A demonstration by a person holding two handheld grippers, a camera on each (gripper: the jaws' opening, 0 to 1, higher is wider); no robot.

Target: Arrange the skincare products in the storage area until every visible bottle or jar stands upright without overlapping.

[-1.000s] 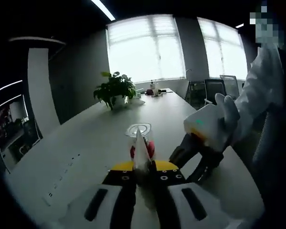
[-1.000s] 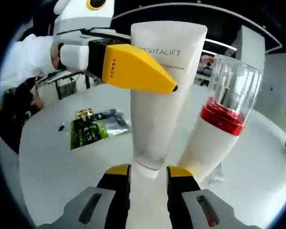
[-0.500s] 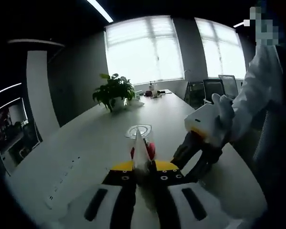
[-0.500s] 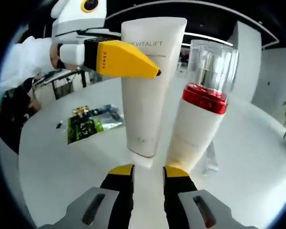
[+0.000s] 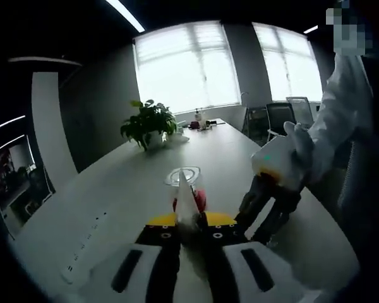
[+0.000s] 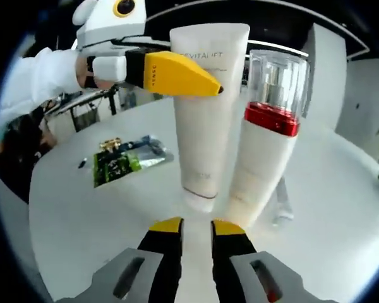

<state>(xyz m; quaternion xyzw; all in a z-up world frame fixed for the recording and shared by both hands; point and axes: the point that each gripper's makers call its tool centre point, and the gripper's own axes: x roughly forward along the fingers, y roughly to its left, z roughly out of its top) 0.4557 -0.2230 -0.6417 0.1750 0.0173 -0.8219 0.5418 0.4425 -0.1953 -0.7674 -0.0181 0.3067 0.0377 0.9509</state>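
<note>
A white tube (image 6: pixel 207 120) stands cap-down on the white table (image 6: pixel 82 214). My left gripper (image 6: pixel 205 81) is shut on its crimped top end, and in the left gripper view that end (image 5: pixel 188 203) sits between the yellow tips of my left gripper (image 5: pixel 189 221). Close beside the tube stands a white bottle (image 6: pixel 264 151) with a red band and clear cap, which the left gripper view shows just behind the tube as the bottle (image 5: pixel 187 182). My right gripper (image 6: pixel 196 228) is a little short of the tube's cap, jaws narrowly open and holding nothing. A gloved hand holds the right gripper (image 5: pixel 260 222).
Green sachets (image 6: pixel 123 161) lie flat on the table to the left of the tube. A small clear item (image 6: pixel 282 203) lies behind the bottle. A potted plant (image 5: pixel 149 121) stands at the far end of the long table, with office chairs (image 5: pixel 279 117) beyond.
My right gripper has let go of the tube's cap and drawn back. The tube now stands on the table beside the bottle. The left gripper still holds the tube's top.
</note>
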